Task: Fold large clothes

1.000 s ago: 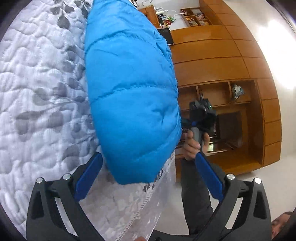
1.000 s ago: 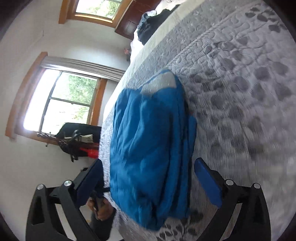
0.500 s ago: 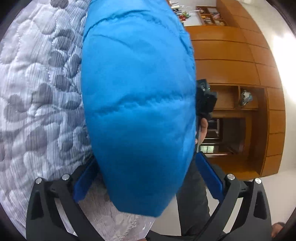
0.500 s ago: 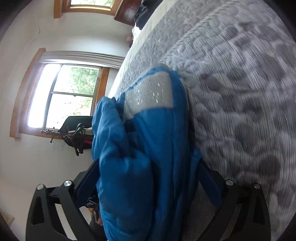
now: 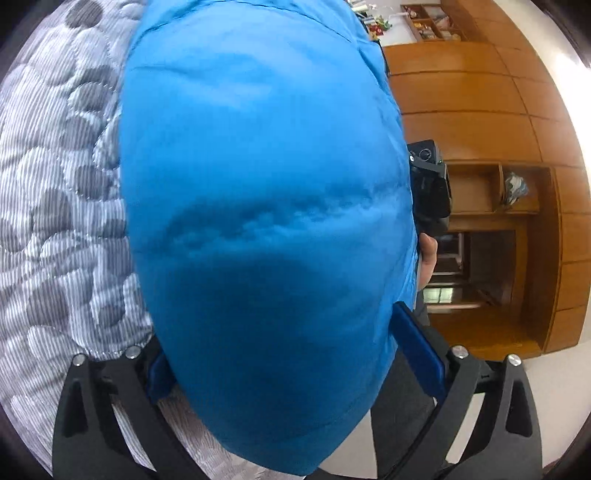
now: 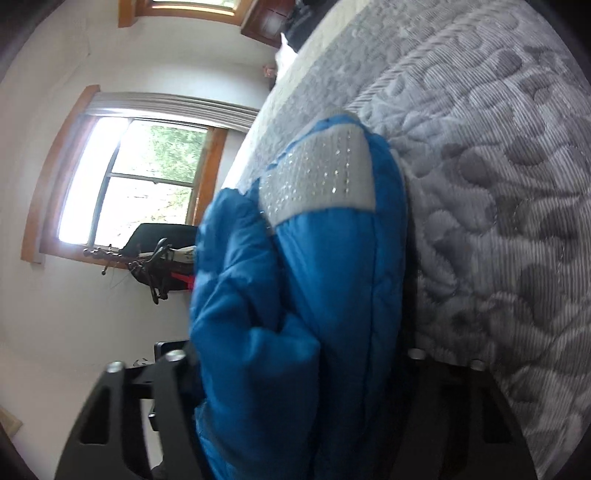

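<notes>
A puffy blue jacket [image 5: 266,184] lies bunched at the edge of a bed with a grey quilted cover [image 5: 55,221]. My left gripper [image 5: 288,332] is open, and the jacket's rounded end bulges between its spread blue pads [image 5: 417,350]. In the right wrist view the same jacket [image 6: 332,277], which has a grey sparkly patch [image 6: 321,177], fills the space between the fingers. My right gripper [image 6: 295,350] has its fingers drawn in tight against the folds; its pads are hidden by fabric. From the left wrist view, the right gripper's black body [image 5: 428,184] and a hand [image 5: 426,254] show just behind the jacket.
A wooden wall of cabinets and shelves [image 5: 480,110] stands beyond the bed's edge. A window [image 6: 129,184] with a black bike-like frame [image 6: 155,258] under it is on the other side. Dark clothing [image 6: 295,26] lies at the bed's far end. The quilt [image 6: 498,184] stretches wide.
Both grippers have moved in onto the jacket from opposite ends. The right gripper's fingers have closed in on the folds; the left gripper's fingers keep their wide spread.
</notes>
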`<action>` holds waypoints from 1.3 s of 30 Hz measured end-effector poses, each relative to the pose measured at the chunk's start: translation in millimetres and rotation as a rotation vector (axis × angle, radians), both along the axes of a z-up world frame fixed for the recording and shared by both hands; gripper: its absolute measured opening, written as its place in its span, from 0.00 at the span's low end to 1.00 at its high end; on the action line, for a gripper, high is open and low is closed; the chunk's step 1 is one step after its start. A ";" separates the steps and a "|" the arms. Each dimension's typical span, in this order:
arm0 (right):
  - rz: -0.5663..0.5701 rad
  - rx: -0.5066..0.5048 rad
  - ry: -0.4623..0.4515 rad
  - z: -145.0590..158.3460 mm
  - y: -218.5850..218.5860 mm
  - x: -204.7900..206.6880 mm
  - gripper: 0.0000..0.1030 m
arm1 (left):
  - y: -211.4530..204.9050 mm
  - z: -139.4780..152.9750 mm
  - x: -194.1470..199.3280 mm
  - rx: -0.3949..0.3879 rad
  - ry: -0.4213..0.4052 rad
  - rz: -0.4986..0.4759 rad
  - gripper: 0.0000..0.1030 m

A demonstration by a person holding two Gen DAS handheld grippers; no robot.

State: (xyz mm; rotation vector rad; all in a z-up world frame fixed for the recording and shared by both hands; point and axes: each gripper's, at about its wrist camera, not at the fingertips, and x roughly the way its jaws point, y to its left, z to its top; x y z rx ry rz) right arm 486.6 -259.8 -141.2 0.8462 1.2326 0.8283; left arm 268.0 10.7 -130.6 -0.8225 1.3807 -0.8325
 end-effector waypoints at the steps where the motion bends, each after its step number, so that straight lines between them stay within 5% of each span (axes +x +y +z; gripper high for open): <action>1: -0.004 0.001 -0.010 4.0 1.3 -3.2 0.55 | 1.2 0.8 0.5 0.002 -0.001 -0.007 0.84; 4: -0.016 0.009 -0.045 19.4 5.9 -14.1 0.49 | 7.7 8.5 -0.3 -0.006 -0.012 -0.028 0.73; 10: -0.027 0.038 -0.091 45.5 32.3 -43.5 0.46 | 31.4 32.4 -19.7 0.012 -0.041 -0.058 0.72; 18: 0.017 0.094 -0.105 60.8 134.1 -80.0 0.46 | 124.6 61.6 -75.1 0.050 -0.080 -0.020 0.73; 23: 0.093 0.098 -0.072 45.8 212.5 -87.6 0.46 | 178.9 38.0 -96.4 0.037 -0.036 0.027 0.76; 29: 0.057 0.101 -0.029 24.8 229.3 -92.5 0.46 | 189.1 10.2 -95.7 -0.040 -0.034 0.025 0.80; 33: 0.049 0.042 -0.021 19.3 216.7 -95.5 0.68 | 177.3 11.2 -90.4 -0.047 -0.038 0.004 0.86; 36: 0.003 0.008 -0.046 38.7 189.1 -101.3 0.77 | 191.2 36.0 -95.5 0.073 -0.092 0.031 0.88; 39: -0.053 -0.087 -0.173 78.4 171.2 -113.7 0.78 | 210.9 88.6 -112.3 0.292 -0.289 0.161 0.92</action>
